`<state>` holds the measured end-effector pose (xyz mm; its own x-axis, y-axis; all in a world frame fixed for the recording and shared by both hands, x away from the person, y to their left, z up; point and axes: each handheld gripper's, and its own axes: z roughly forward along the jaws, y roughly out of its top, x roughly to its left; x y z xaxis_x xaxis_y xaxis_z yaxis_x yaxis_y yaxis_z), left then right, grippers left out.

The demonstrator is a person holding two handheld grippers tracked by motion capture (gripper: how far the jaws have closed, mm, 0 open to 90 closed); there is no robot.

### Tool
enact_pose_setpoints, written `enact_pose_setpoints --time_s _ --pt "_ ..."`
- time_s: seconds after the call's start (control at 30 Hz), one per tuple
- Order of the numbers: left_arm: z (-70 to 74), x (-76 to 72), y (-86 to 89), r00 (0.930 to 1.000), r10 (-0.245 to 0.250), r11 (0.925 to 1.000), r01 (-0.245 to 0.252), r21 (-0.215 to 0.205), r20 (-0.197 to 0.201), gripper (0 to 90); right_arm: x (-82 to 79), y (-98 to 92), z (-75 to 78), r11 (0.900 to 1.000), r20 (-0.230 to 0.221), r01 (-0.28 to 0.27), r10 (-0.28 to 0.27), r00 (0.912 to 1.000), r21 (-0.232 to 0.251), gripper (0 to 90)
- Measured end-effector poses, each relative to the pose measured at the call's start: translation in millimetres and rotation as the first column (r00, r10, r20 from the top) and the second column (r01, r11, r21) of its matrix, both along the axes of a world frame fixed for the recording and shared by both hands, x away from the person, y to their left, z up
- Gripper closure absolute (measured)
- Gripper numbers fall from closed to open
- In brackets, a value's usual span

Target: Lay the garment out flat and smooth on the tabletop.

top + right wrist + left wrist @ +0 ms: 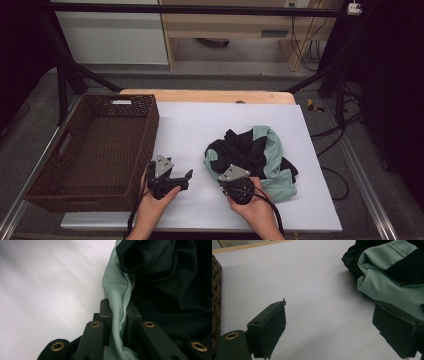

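Note:
A crumpled garment (255, 155) in black and mint green lies on the white table cover, right of centre. My right gripper (231, 181) sits at its near-left edge, shut on a mint green fold (117, 315) that is pinched between the two pads. My left gripper (184, 179) rests on the sheet just left of the garment, jaws wide apart with nothing between them; its view shows bare white cover between the fingers (270, 330) and the garment (387, 272) at the upper right.
A brown wicker basket (145, 135) stands at the left of the table, close beside the left hand. The white cover (200, 125) ends at the wooden table edge behind. Dark frame bars and cables surround the table.

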<state>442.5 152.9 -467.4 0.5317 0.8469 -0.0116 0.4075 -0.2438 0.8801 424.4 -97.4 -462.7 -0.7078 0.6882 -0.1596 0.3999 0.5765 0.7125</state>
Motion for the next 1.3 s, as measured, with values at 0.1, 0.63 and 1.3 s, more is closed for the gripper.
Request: enact_pose_setpoints --time_s 0.1,0.63,1.3 --pt "0.0 -0.4 -0.5 1.0000 -0.001 1.0000 0.001 -0.001 0.000 11.6 -0.7 -0.6 1.0 1.000 0.002 -0.004 0.004 1.0000 0.000 81.6" --pt "-0.1 0.0 -0.2 1.0000 -0.002 1.0000 0.002 0.003 -0.001 11.7 -3.2 -0.6 5.1 1.000 0.026 -0.021 0.020 0.9995 0.012 82.9" --pt "-0.1 -0.3 -0.7 1.0000 -0.002 1.0000 0.002 0.001 0.001 11.8 -7.3 1.7 10.0 0.998 0.036 -0.048 0.047 0.9982 0.029 83.2"
